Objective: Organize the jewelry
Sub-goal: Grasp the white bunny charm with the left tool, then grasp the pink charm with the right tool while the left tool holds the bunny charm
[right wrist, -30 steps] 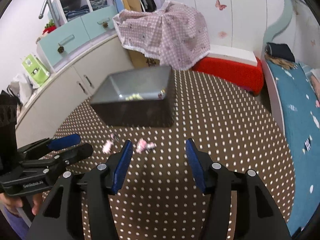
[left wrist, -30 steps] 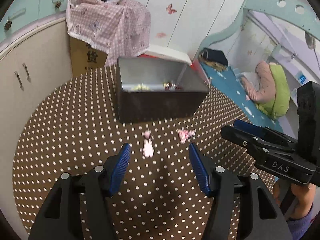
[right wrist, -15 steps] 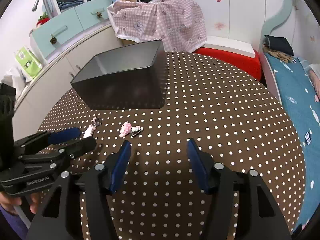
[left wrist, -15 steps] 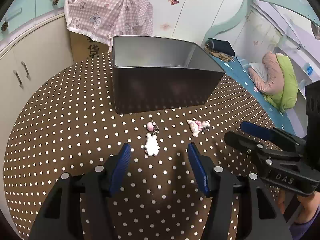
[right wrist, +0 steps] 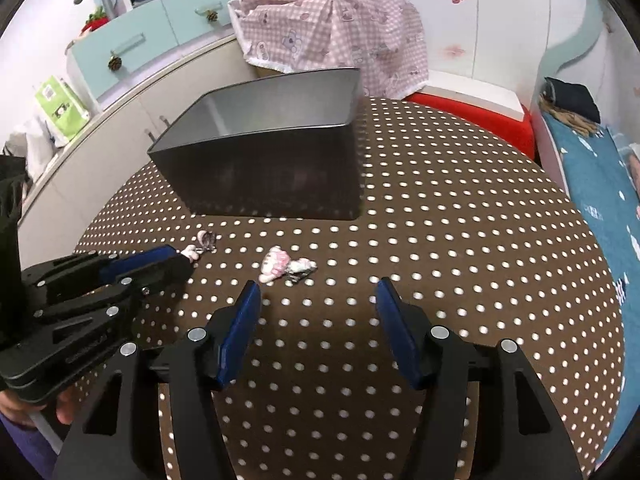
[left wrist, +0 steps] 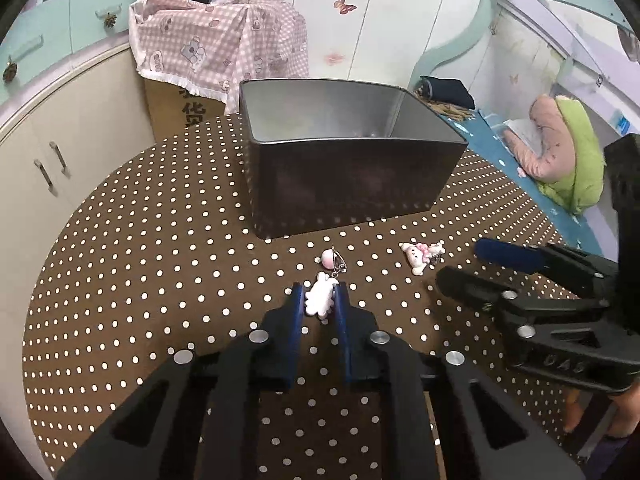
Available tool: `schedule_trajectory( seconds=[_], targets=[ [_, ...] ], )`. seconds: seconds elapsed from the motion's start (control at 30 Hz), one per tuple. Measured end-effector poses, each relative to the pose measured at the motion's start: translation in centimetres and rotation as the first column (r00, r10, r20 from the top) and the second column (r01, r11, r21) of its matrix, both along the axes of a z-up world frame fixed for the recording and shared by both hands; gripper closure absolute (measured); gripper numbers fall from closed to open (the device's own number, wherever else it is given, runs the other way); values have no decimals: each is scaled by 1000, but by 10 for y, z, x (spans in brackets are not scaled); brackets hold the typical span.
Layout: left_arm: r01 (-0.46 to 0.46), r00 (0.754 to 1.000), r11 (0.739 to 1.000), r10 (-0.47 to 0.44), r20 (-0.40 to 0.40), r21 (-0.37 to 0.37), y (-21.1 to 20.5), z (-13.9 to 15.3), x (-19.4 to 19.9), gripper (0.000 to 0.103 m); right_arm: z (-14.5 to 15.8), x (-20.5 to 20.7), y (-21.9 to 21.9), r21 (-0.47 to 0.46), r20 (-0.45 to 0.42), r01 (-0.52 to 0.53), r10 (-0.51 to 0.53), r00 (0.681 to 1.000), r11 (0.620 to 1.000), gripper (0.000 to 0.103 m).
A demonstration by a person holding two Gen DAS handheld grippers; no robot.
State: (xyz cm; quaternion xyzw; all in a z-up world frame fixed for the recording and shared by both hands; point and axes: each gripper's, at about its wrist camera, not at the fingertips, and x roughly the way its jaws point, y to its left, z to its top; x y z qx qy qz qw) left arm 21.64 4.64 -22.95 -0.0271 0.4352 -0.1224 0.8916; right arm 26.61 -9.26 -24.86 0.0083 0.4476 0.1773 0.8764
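- Left gripper (left wrist: 319, 300): jaws closing, from wide a second ago, onto the white charm (left wrist: 320, 299) on the dotted tablecloth (left wrist: 160, 280).
- Right gripper (right wrist: 318, 308): half open, empty, lowered toward the pink charm (right wrist: 276, 265) just ahead.
- Beyond: grey tin (left wrist: 344, 152), open; likely destination for both charms.

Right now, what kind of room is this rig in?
Most likely a child's bedroom: a bed with a teal curved frame, butterfly stickers on white wardrobe doors, and pastel drawers beside the polka-dot table.
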Motion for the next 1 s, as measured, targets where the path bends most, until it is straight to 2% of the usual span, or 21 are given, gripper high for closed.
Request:
schedule_trajectory(
  seconds=[0.13, 0.37, 0.47, 0.53, 0.57, 0.6, 0.63, 0.9, 1.0],
  targets=[
    [14, 1000, 999, -15, -5, -43, 6, 0, -4, 89, -1, 3, 11, -32, 10, -11, 12, 1000, 999, 44],
    [17, 1000, 998, -16, 17, -60, 15, 9, -8, 89, -3, 3, 28, -116, 40, -31, 36, 999, 993, 48],
    [24, 999, 996, -22, 23, -82, 19, 14, -8, 89, -2, 2, 29, -111, 43, -46, 51, 998, 993, 64],
    [30, 999, 995, -27, 31, -93, 21, 19, -9, 89, -2, 0, 28, -105, 39, -54, 58, 998, 993, 78],
    [30, 999, 995, -27, 34, -98, 22, 21, -9, 89, -1, 0, 28, -99, 36, -59, 63, 997, 993, 81],
    [31, 999, 995, -28, 37, -100, 22, 23, -9, 89, -1, -1, 27, -94, 33, -62, 65, 997, 994, 90],
    [34, 999, 994, -30, 39, -101, 24, 25, -7, 89, -1, -1, 25, -86, 28, -66, 68, 997, 994, 93],
    [28, 998, 993, -22, 53, -118, 29, 36, -9, 89, 3, -3, 18, -42, 14, -65, 66, 998, 997, 96],
    [28, 998, 993, -22, 54, -118, 31, 37, -8, 89, 2, -2, 19, -27, -14, -77, 77, 997, 997, 93]
  ],
)
